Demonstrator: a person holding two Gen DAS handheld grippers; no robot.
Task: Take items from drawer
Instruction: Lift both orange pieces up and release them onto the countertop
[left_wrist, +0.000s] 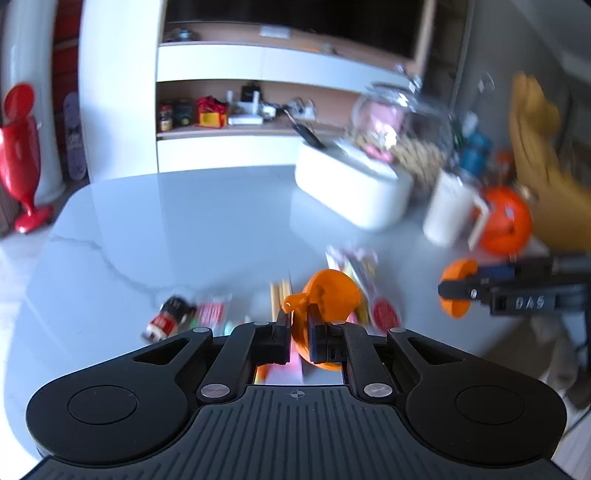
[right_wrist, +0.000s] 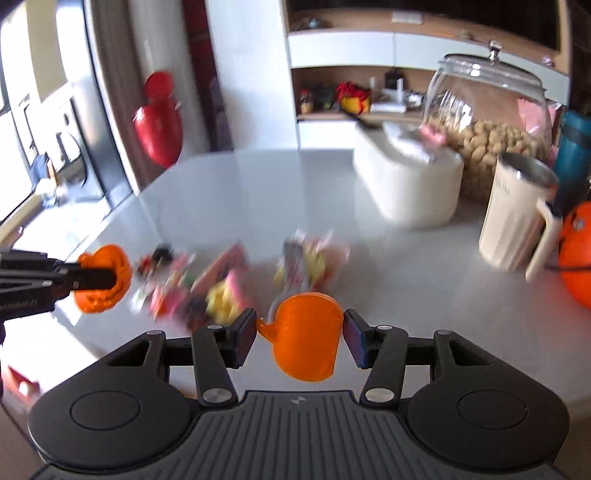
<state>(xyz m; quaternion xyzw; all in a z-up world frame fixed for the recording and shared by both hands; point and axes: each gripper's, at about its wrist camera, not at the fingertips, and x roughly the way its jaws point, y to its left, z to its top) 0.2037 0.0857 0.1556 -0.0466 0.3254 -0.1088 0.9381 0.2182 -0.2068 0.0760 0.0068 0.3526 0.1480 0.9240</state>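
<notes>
The left hand-held gripper (left_wrist: 299, 328) is clamped on an orange plastic cup (left_wrist: 328, 295); the right hand-held gripper (right_wrist: 300, 332) is spread wide around another orange plastic cup (right_wrist: 306, 336), spout pointing left, above the table (right_wrist: 258, 192).

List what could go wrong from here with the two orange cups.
1. The right gripper has its jaws wide, not touching its orange cup; it may tip or roll on the table among the snack packets.
2. The left gripper pinches only the rim of its orange cup, so the cup might twist free.
3. Both views are blurred, suggesting fast motion; nearby, the white mug could get knocked.
</notes>
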